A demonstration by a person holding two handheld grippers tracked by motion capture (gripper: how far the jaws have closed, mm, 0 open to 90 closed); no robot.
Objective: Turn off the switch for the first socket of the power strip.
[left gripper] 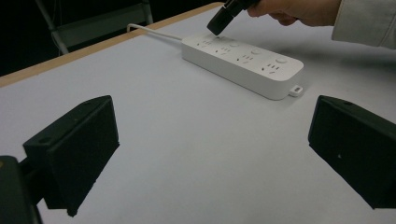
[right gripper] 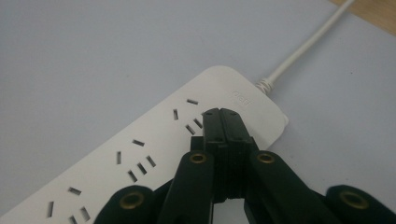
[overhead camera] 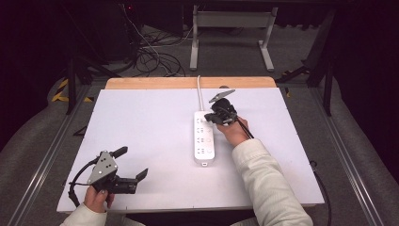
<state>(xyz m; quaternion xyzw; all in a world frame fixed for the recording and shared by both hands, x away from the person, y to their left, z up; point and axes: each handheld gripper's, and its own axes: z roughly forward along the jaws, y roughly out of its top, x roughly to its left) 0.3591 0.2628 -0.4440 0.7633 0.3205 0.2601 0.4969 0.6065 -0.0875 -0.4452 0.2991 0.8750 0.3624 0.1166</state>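
A white power strip (overhead camera: 204, 136) lies lengthwise in the middle of the white table (overhead camera: 141, 122), its white cable (overhead camera: 199, 94) running off the far edge. My right gripper (overhead camera: 208, 117) is shut with nothing between its jaws. Its joined tips (right gripper: 219, 114) point down at the strip's far end (right gripper: 140, 154), by the last socket near the cable (right gripper: 303, 46); contact is unclear. From the left gripper view the same tips (left gripper: 215, 29) hover at the strip (left gripper: 243, 65). My left gripper (overhead camera: 131, 163) rests open at the near left corner, its jaws wide apart over bare table (left gripper: 210, 149).
A wooden strip (overhead camera: 188, 83) borders the table's far edge. Beyond it stand a white metal frame (overhead camera: 233, 21) and tangled floor cables (overhead camera: 150, 52). A small tab (left gripper: 295, 89) sticks out of the power strip's near end.
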